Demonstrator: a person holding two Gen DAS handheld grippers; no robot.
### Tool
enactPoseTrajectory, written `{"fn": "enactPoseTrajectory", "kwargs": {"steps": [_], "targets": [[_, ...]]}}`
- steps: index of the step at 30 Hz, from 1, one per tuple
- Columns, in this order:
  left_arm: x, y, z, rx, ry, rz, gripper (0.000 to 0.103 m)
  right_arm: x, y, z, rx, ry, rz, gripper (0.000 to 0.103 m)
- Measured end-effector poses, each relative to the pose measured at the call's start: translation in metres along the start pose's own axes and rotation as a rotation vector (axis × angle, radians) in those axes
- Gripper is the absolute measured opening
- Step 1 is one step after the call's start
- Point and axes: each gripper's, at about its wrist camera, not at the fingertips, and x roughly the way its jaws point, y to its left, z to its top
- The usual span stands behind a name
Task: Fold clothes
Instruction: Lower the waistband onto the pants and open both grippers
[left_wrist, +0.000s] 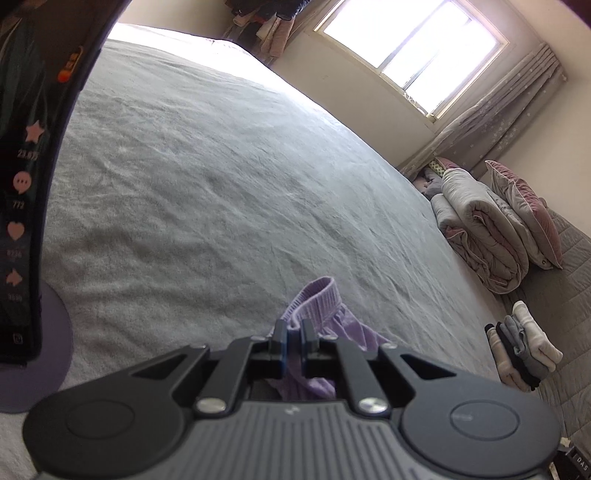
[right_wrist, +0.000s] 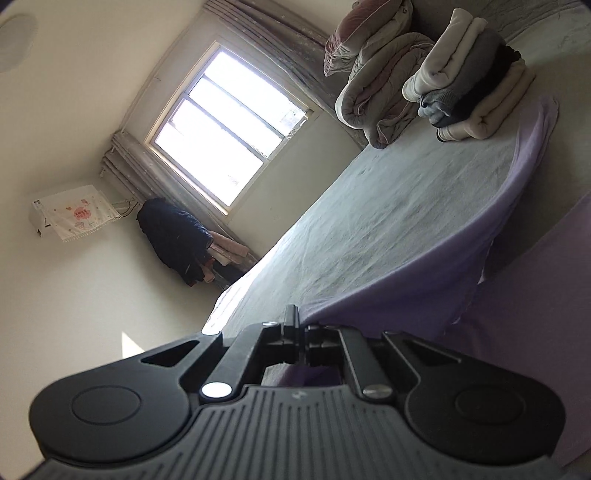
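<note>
Two grippers, one lilac garment (left_wrist: 317, 321). Left gripper (left_wrist: 293, 332): jaws closed, pinched ribbed waistband just above grey bedspread (left_wrist: 221, 177). Right gripper (right_wrist: 300, 328): jaws closed on garment edge, cloth stretched taut rightward. Folded clothes stack (right_wrist: 469, 88) beside rolled quilts (right_wrist: 380, 99), far corner.

My left wrist view looks low past its fingers (left_wrist: 286, 341) over the bed (left_wrist: 221, 184); my right view is rolled; both share the window (right_wrist: 225, 129).
</note>
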Motion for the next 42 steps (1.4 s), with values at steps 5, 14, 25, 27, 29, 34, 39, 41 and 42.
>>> {"fn": "enactPoseTrajectory", "kwargs": {"steps": [5,14,25,27,29,34,39,41,42], "targets": [[0.000,0.002,-0.006,0.043,0.016,0.062,0.007,0.012,-0.018,-0.020,-0.020,0.076,-0.080,0.007],[-0.003,-0.002,-0.012,0.066,0.006,0.151,0.036,0.029,-0.038,-0.030,-0.007,0.200,-0.199,0.000],[-0.019,-0.045,-0.026,0.112,-0.084,0.224,0.089,0.017,-0.055,-0.032,0.133,0.153,-0.060,0.003],[-0.020,-0.053,-0.027,0.106,-0.111,0.233,0.092,0.017,-0.054,-0.032,0.138,0.153,-0.054,0.004],[-0.021,-0.059,-0.027,0.092,-0.127,0.234,0.095,0.017,-0.053,-0.032,0.134,0.163,-0.057,0.004],[-0.017,-0.074,-0.026,0.075,-0.141,0.202,0.095,0.017,-0.049,-0.027,0.114,0.233,-0.064,0.004],[-0.013,-0.087,-0.025,0.072,-0.154,0.175,0.096,0.013,-0.044,-0.016,0.090,0.324,-0.065,0.019],[-0.011,-0.092,-0.026,0.080,-0.154,0.170,0.096,0.009,-0.042,-0.009,0.104,0.344,-0.050,0.036],[-0.011,-0.095,-0.027,0.086,-0.155,0.170,0.096,0.006,-0.040,-0.005,0.097,0.350,-0.051,0.051]]}}
